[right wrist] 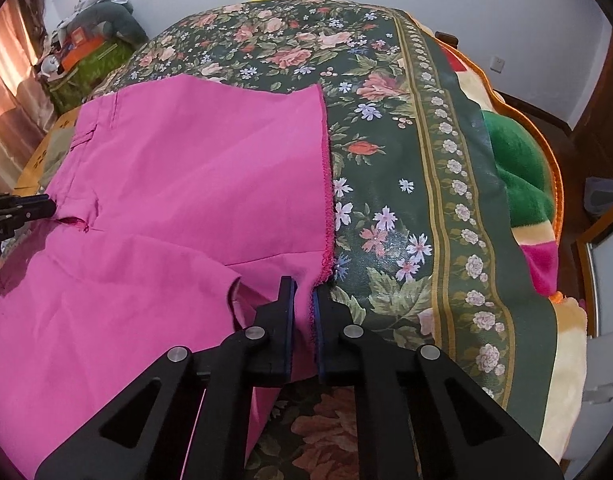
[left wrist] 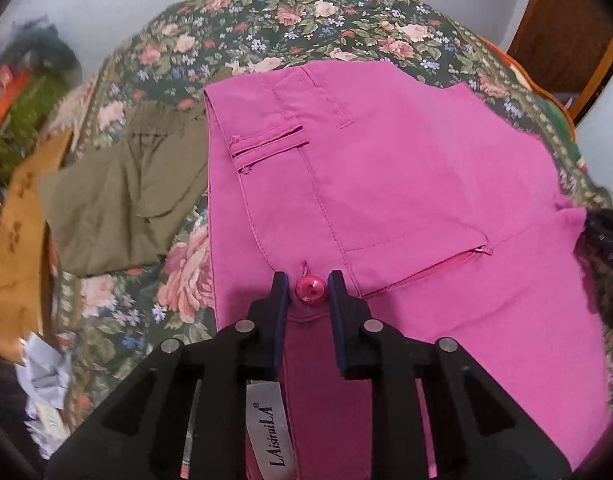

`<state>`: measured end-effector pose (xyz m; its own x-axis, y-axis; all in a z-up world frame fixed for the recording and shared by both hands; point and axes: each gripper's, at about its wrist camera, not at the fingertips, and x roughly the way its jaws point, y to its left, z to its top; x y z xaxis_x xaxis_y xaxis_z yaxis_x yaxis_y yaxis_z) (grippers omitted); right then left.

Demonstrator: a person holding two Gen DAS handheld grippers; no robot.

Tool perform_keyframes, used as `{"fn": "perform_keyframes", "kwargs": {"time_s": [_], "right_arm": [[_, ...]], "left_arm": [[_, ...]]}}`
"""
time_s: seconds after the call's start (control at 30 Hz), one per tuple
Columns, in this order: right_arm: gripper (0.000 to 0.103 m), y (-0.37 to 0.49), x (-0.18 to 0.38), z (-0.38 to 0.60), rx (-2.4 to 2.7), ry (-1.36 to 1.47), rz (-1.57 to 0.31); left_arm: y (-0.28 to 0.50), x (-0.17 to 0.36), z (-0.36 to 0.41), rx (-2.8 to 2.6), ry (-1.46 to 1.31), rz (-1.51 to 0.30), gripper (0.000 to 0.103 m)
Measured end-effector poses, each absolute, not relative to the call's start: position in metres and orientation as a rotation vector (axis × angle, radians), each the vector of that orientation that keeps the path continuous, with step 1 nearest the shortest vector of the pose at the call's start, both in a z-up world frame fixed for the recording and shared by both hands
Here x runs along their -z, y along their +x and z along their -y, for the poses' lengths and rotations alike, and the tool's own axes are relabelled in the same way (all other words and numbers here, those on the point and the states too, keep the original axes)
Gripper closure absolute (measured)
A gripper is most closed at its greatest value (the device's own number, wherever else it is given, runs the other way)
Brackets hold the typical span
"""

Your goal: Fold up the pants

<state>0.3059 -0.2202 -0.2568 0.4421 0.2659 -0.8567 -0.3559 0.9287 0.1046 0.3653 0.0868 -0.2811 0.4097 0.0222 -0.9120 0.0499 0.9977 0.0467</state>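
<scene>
Pink pants (left wrist: 386,184) lie spread on a floral bedspread (left wrist: 266,24), seemingly folded once already, waistband end nearest the left tool.

Left wrist view: left gripper (left wrist: 308,292) points steeply down at the waistband, its dark pads on either side of the pink button (left wrist: 309,289) and narrowed onto the band fabric there. Looks like a pinch on the waistband, button between the tips. A white brand label (left wrist: 266,420) shows on the inner band below, so that edge is turned up toward the lens, probably to give a firm corner for lifting. Olive garment (left wrist: 118,200) sits beside the pants on the left, a mustard one (left wrist: 18,220) beyond it, both not involved.

Right wrist view: right gripper (right wrist: 303,292) is clamped on the serrated hem edge (right wrist: 327,216) of the pants, a thin strip of cloth caught between the nearly closed pads. Left tool is visible at the far left edge. Both ends of the near edge are held, likely so the next fold carries over evenly. A striped blanket (right wrist: 518,168) lies off to the right.
</scene>
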Motion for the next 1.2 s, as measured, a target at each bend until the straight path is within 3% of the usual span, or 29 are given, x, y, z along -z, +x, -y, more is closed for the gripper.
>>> {"fn": "perform_keyframes", "kwargs": {"time_s": [0.43, 0.57, 0.67, 0.73, 0.77, 0.93, 1.2], "right_arm": [[0.097, 0.307, 0.255, 0.222, -0.371, -0.078, -1.035], [0.093, 0.305, 0.24, 0.23, -0.362, -0.024, -1.022], [0.093, 0.305, 0.22, 0.232, -0.357, -0.034, -0.972], [0.092, 0.307, 0.204, 0.233, -0.353, -0.048, -0.925], [0.09, 0.308, 0.198, 0.233, -0.354, -0.048, -0.908], [0.059, 0.325, 0.169, 0.231, -0.355, -0.043, -0.824], [0.059, 0.373, 0.181, 0.211, -0.373, -0.058, -0.855]], "left_arm": [[0.36, 0.276, -0.093, 0.036, 0.065, -1.157, 0.08], [0.352, 0.252, -0.105, 0.008, 0.054, -1.102, 0.078], [0.352, 0.233, -0.119, -0.008, 0.004, -1.056, 0.071], [0.354, 0.219, -0.129, -0.035, -0.01, -1.013, 0.057], [0.357, 0.213, -0.133, -0.048, -0.008, -0.989, 0.055], [0.375, 0.198, -0.144, -0.084, -0.006, -0.945, 0.049], [0.415, 0.209, -0.146, -0.092, 0.014, -0.943, 0.032]]}}
